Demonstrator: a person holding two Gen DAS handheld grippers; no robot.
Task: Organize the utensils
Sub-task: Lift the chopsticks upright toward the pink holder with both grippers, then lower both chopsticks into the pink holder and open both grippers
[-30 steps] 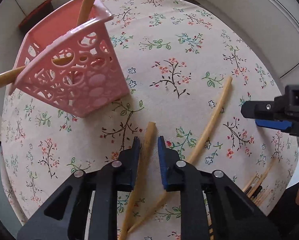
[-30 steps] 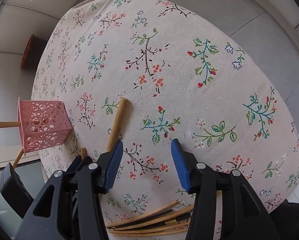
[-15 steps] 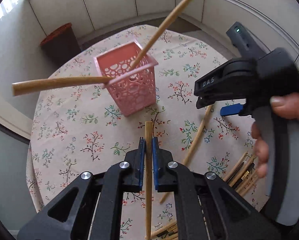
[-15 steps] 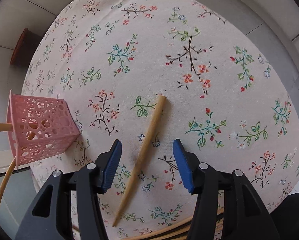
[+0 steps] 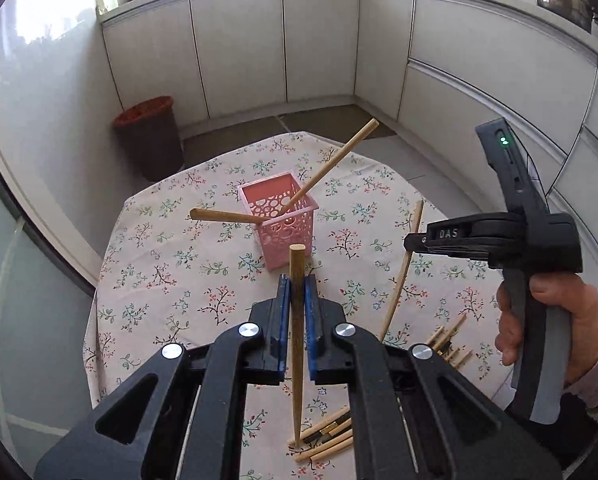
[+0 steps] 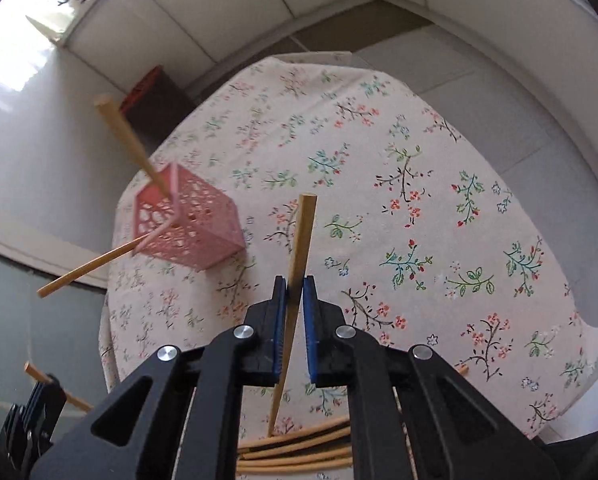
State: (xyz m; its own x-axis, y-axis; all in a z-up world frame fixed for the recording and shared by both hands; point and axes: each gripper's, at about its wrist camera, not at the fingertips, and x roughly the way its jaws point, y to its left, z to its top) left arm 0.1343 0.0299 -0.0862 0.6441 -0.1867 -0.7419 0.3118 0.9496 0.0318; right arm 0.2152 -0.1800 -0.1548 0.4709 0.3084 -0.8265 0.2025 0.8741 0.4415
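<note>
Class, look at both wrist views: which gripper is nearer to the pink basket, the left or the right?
Left, though only slightly. The left gripper, shut on a chopstick, hangs just in front of the pink basket. The right gripper, shut on another chopstick, sits off to the basket's right.

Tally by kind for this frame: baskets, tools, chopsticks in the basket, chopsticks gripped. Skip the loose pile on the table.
Pink basket: 1
Tools: 2, left tool and right tool
Chopsticks in the basket: 2
Chopsticks gripped: 2, one per tool
Total: 7
</note>
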